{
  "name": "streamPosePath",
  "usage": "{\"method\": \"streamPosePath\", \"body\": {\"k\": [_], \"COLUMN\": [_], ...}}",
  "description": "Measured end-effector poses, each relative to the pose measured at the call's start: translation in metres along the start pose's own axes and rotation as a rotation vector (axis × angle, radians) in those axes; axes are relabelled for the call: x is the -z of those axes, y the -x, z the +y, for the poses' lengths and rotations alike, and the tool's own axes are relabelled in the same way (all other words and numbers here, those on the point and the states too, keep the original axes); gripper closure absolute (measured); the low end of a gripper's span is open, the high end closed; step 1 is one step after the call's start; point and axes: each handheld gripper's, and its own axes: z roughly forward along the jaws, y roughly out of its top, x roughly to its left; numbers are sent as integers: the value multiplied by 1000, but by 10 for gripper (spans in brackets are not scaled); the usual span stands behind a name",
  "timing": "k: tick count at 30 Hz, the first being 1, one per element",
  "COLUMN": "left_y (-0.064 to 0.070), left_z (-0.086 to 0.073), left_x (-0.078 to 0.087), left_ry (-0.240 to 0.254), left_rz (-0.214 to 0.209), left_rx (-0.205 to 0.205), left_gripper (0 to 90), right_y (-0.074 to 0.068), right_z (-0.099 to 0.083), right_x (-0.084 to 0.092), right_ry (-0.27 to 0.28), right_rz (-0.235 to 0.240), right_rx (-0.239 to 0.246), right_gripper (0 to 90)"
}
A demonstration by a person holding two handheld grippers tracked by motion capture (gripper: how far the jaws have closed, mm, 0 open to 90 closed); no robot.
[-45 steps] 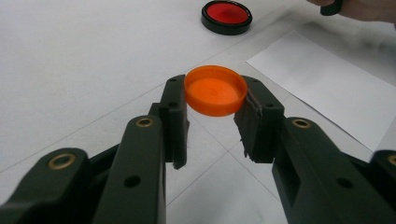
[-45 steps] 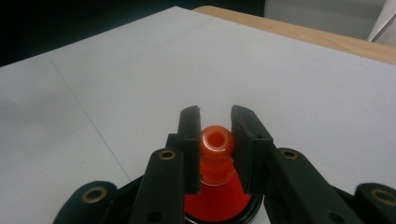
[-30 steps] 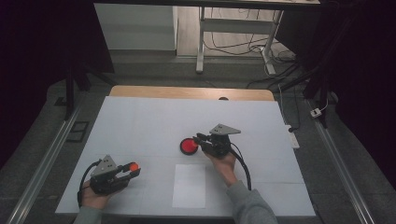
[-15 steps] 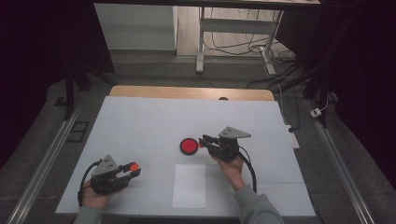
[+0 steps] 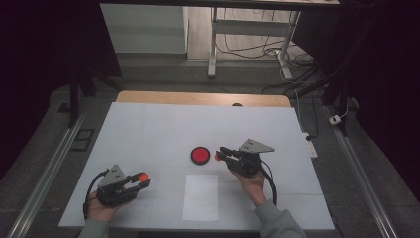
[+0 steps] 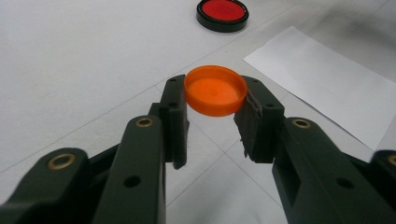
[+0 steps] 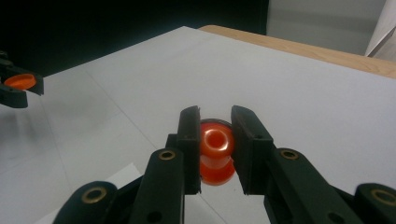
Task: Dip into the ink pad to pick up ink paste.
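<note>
My left gripper [image 5: 140,179] rests near the table's front left corner, shut on a flat orange cap [image 5: 143,175]. In the left gripper view the cap [image 6: 215,90] sits level between the pads, open side down. My right gripper [image 5: 219,154] hovers right of centre, shut on a small orange spool-shaped piece [image 7: 215,149]. That piece [image 5: 217,157] hangs just right of a red disc with a black rim [image 5: 200,155], which lies flat on the table. The disc [image 6: 222,13] lies ahead of the left gripper's jaws.
A white sheet of paper [image 5: 200,197] lies flat near the front edge, between the two hands. The table top [image 5: 158,124] is white, with a wooden strip [image 5: 198,97] along the far edge. Table legs and cables stand on the floor beyond.
My right gripper has drifted right and slightly up, away from the red disc, with the orange piece still in it. The left gripper and the disc have stayed put.
</note>
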Motion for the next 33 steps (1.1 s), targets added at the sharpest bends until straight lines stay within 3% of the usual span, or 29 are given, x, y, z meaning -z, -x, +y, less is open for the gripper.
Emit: {"method": "streamPosePath", "body": {"k": [8,33], "left_y": [-2,-3], "left_z": [1,1], "left_x": [1,0], "left_ry": [16,13], "left_rz": [-11,-9], "left_rx": [17,15], "left_gripper": [649,649], "right_y": [-7,-21], "right_z": [1,-1], "right_x": [9,26], "right_ry": [7,13], "right_rz": [12,46], "right_rx": [22,55], "right_gripper": [734,734]}}
